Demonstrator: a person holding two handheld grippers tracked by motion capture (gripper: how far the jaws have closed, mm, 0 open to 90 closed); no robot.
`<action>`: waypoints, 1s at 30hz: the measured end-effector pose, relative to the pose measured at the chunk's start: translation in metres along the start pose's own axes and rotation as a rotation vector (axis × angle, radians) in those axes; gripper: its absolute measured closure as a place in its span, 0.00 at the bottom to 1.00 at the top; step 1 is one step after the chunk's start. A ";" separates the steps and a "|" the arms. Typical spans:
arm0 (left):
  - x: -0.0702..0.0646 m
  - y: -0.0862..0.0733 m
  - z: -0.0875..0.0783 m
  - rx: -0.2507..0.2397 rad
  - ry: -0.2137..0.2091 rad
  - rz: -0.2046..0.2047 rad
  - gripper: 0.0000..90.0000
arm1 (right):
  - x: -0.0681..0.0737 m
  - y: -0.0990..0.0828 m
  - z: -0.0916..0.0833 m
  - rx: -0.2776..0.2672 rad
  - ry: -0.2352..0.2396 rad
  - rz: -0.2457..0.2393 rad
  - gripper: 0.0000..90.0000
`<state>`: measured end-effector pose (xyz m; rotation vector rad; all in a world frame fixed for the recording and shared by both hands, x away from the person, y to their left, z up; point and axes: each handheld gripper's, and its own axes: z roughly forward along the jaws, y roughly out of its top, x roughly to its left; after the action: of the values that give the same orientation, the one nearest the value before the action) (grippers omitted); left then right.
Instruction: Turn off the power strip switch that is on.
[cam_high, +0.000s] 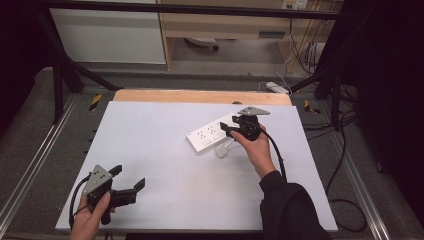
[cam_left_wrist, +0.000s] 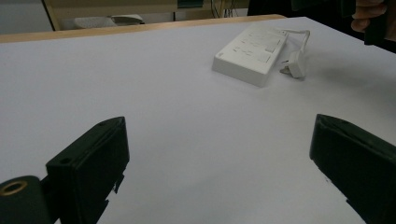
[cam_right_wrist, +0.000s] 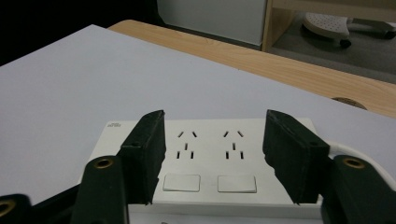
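Note:
A white power strip (cam_high: 207, 134) lies flat on the white table top (cam_high: 165, 160), right of the middle, with its white plug (cam_high: 222, 150) and short cord beside it. My right gripper (cam_high: 227, 126) hovers over the strip's right end, open. In the right gripper view its jaws straddle the sockets and two switches of the power strip (cam_right_wrist: 210, 158) without touching it. My left gripper (cam_high: 128, 177) is held near the front left corner, open wide and empty. In the left gripper view the power strip (cam_left_wrist: 250, 53) and plug (cam_left_wrist: 294, 66) lie far ahead of the left gripper (cam_left_wrist: 219, 123).
A wooden table edge (cam_high: 200, 96) runs along the back of the white top. Black frame legs (cam_high: 57, 80) stand at the back corners. Cables (cam_high: 345, 150) trail over the floor at the right, and another power strip (cam_high: 276, 87) lies behind the table.

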<state>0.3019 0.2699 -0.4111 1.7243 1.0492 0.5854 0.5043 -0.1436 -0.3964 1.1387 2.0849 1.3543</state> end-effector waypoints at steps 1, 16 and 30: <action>0.000 0.000 0.000 0.000 0.000 0.000 0.05 | 0.001 -0.001 0.001 0.003 0.000 -0.001 0.48; 0.000 0.000 0.000 -0.003 -0.002 0.003 0.05 | 0.011 -0.005 0.013 -0.022 -0.063 -0.064 0.84; -0.001 0.000 0.000 -0.002 -0.006 0.007 0.05 | 0.009 -0.010 0.022 -0.028 -0.038 -0.006 1.00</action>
<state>0.3016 0.2694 -0.4105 1.7275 1.0381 0.5856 0.5104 -0.1262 -0.4145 1.1370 2.0346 1.3447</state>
